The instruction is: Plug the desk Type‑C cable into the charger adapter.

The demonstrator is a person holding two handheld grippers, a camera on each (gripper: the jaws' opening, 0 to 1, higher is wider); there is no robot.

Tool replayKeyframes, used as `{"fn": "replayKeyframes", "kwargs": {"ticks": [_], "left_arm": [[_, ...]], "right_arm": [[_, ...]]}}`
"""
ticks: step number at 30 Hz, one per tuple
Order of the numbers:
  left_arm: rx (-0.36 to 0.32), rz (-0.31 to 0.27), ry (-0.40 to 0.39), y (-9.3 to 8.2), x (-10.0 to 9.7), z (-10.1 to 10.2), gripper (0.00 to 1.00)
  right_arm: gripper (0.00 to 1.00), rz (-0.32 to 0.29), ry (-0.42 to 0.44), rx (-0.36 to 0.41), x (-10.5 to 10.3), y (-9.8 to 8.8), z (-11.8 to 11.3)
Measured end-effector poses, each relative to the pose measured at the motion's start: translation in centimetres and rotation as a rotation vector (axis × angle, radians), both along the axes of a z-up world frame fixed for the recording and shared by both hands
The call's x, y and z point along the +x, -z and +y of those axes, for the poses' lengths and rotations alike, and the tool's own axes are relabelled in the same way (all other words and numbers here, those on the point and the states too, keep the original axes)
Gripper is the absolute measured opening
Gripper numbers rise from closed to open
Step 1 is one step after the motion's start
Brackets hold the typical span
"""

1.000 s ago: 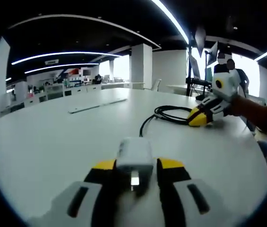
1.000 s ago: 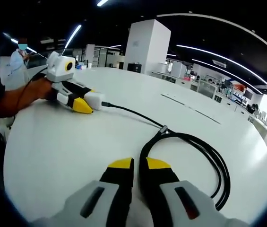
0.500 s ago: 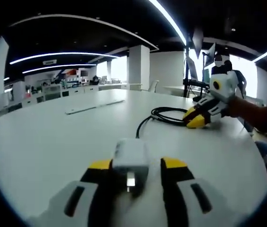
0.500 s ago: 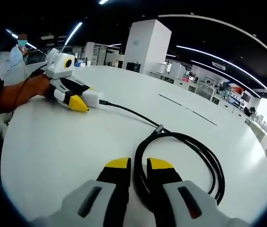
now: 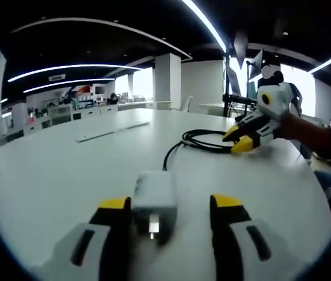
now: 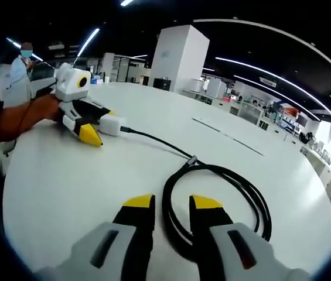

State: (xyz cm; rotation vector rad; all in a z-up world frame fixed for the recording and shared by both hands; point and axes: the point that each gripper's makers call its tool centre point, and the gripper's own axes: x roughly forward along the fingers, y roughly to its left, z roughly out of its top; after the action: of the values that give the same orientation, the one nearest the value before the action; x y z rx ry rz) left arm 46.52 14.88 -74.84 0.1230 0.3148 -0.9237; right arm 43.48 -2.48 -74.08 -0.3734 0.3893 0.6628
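The left gripper (image 5: 171,211) is spreading open around the boxy white charger adapter (image 5: 154,196). The right gripper (image 6: 173,209) is straddling, jaws parted, the glossy black coiled cable (image 6: 224,193) on the smooth white table (image 6: 65,181).

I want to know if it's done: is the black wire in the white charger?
In: the black wire runs straight into the white charger's end.

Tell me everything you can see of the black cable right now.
The black cable is a thin, round-sheathed lead lying on the white table, mostly wound into a loose multi-turn coil. A silver collar sits where a single strand leaves the coil. That strand runs to the white charger adapter, where its end looks plugged in. The coil's near loop lies between the open jaws of the right gripper; contact there is unclear. The left gripper flanks the adapter, open.
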Motion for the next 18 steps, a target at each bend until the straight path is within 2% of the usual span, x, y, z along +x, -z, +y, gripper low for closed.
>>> {"fn": "replayKeyframes", "kwargs": {"ticks": [5, 10, 18], "left_arm": [[-0.029, -0.001, -0.005, -0.9, -0.3, -0.2, 0.71], [-0.043, 0.0, -0.017, -1.3, -0.8, -0.3, 0.89], [-0.042, -0.006, -0.01, -2.5, -2.0, -0.6, 0.99]], "right_arm": [[0.31, -0.004, 0.003, 0.016, -0.7, -0.1, 0.2], [0.47, -0.012, 0.009, 0.032, -1.3, -0.6, 0.2], [0.68, -0.019, 0.021, 0.04, -1.7, -1.4, 0.0]]}}
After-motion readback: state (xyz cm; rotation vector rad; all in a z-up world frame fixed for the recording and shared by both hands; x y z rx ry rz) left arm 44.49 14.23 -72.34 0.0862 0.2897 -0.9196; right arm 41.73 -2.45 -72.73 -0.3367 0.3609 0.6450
